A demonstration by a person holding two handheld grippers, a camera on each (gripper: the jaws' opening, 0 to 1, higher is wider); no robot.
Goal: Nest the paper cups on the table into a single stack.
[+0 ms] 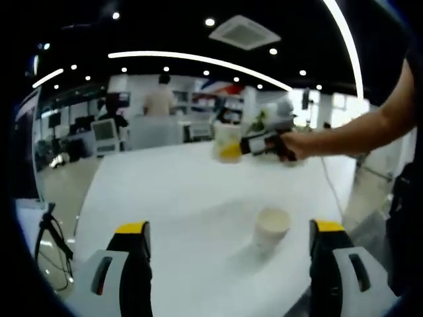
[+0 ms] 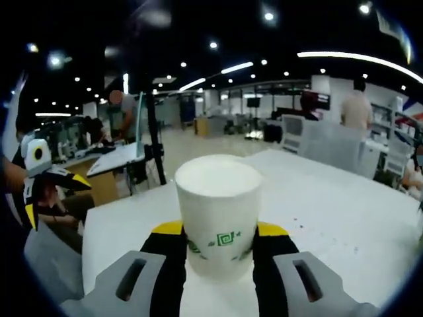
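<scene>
White table carries an upright cup just ahead between the spread left gripper jaws, while the right gripper, farther off, pinches a second cup.

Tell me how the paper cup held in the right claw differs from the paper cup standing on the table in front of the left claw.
The held cup is clamped between the right claw jaws and lifted off the table; the free cup stands on that table, untouched, between the open jaws of the left claw. The held cup shows a green printed logo; no marking can be made out on the free cup. Both are white, upright and open at the top.
</scene>
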